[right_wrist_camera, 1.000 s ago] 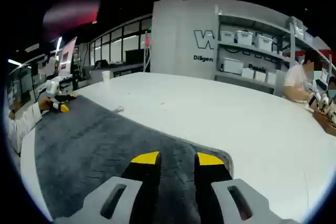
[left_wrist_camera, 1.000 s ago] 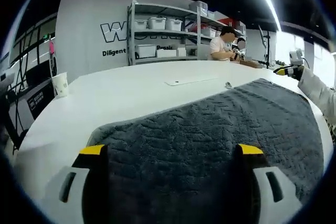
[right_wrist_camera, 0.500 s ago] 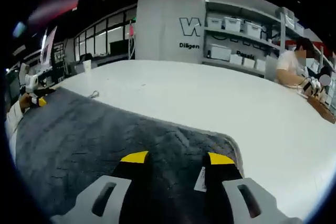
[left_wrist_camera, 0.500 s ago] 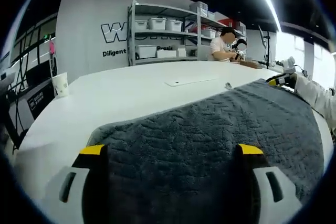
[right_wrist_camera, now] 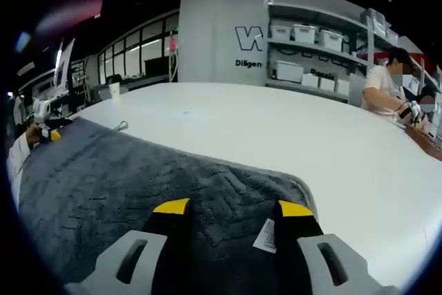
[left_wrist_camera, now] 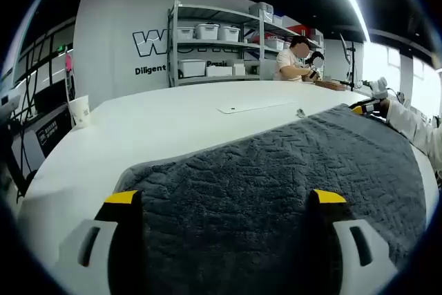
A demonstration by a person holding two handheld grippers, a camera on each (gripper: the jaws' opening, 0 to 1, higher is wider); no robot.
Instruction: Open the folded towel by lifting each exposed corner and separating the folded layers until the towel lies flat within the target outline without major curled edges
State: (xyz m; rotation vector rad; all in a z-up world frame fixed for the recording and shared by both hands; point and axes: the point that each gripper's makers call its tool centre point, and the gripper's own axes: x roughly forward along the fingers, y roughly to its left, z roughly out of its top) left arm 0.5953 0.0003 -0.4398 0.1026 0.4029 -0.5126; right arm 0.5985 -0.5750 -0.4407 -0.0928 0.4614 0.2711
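- Towel (left_wrist_camera: 276,184): one dark grey towel with a herringbone weave, spread across a white table (left_wrist_camera: 159,126). In the left gripper view it runs from the near edge out toward the far right; in the right gripper view (right_wrist_camera: 124,177) it runs away to the left.
- Left gripper (left_wrist_camera: 226,198): two yellow-tipped jaws stand wide apart, low over the towel's near edge, with nothing clamped between them. This gripper also appears small at the far left of the right gripper view (right_wrist_camera: 47,134), at the towel's far end, beside a white sleeve.
- Right gripper (right_wrist_camera: 233,208): two yellow-tipped jaws stand apart over the towel's rounded corner, holding nothing. It also appears small at the far right of the left gripper view (left_wrist_camera: 364,108), by the towel's far corner.
- Tag (right_wrist_camera: 265,235): one small white label on the towel, just beside the right jaw.
- Cup (left_wrist_camera: 79,111): one white paper cup stands on the table at the left, well apart from the towel.
- Shelf (left_wrist_camera: 221,43): one metal rack against the back wall, holding several white bins.
- Person (left_wrist_camera: 293,60): one seated at the table's far side, in a white top.
- One thin flat white strip (left_wrist_camera: 252,107) lies on the table beyond the towel.
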